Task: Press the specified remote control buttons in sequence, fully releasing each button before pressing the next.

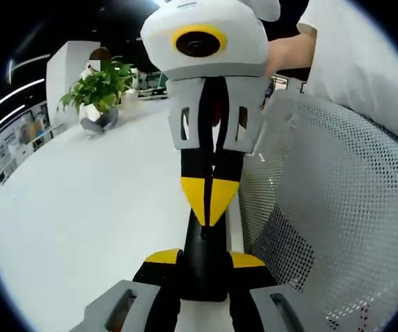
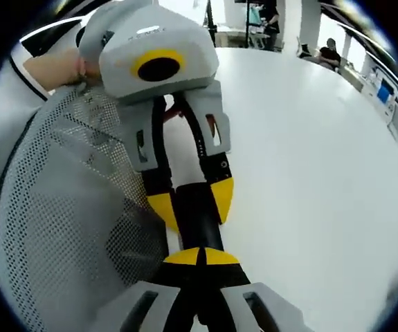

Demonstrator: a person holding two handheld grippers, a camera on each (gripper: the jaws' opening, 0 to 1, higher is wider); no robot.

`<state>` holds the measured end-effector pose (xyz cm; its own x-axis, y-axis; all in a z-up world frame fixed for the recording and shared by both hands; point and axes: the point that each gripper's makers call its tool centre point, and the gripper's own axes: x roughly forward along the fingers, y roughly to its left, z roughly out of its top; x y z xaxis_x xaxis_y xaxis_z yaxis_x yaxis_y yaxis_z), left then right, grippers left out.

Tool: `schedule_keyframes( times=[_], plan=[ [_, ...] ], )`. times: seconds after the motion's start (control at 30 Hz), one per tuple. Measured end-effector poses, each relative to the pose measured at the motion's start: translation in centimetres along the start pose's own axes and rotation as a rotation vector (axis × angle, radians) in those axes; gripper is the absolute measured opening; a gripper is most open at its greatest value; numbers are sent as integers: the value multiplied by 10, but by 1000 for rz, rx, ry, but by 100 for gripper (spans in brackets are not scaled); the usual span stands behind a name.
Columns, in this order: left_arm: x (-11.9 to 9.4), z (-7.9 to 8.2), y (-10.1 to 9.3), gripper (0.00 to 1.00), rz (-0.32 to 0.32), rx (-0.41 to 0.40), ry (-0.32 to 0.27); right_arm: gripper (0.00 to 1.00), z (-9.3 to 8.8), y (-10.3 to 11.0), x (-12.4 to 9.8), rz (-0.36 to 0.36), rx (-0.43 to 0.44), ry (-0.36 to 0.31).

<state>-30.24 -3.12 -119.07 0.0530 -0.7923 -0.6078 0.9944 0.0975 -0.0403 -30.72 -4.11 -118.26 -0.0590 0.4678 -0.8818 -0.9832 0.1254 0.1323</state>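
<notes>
White table (image 1: 81,207) spreads under my grippers, a potted plant (image 1: 98,93) far back, a mesh chair (image 1: 337,200) beside. My left gripper (image 1: 205,259) and right gripper (image 2: 200,257) both squeeze one black remote (image 2: 197,225) from opposite ends.

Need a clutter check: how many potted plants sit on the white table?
1: a leafy green plant in a grey pot, near the white table's far edge in the left gripper view. Others may be hidden.
</notes>
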Motion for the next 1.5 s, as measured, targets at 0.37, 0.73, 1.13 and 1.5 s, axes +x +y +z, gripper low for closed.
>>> schedule_keyframes(
  times=[0.37,0.73,1.13,1.5],
  plan=[
    [0,0,0,24,-1,-3,-2,0,3,0,4,-18,-38,2],
    [0,0,-1,24,1,-9,-4,0,4,0,3,-68,-91,11],
    [1,0,-1,24,10,1,8,0,6,0,5,-236,-296,-49],
    [1,-1,-1,24,14,-8,7,0,9,0,2,-173,-144,-132]
  ],
)
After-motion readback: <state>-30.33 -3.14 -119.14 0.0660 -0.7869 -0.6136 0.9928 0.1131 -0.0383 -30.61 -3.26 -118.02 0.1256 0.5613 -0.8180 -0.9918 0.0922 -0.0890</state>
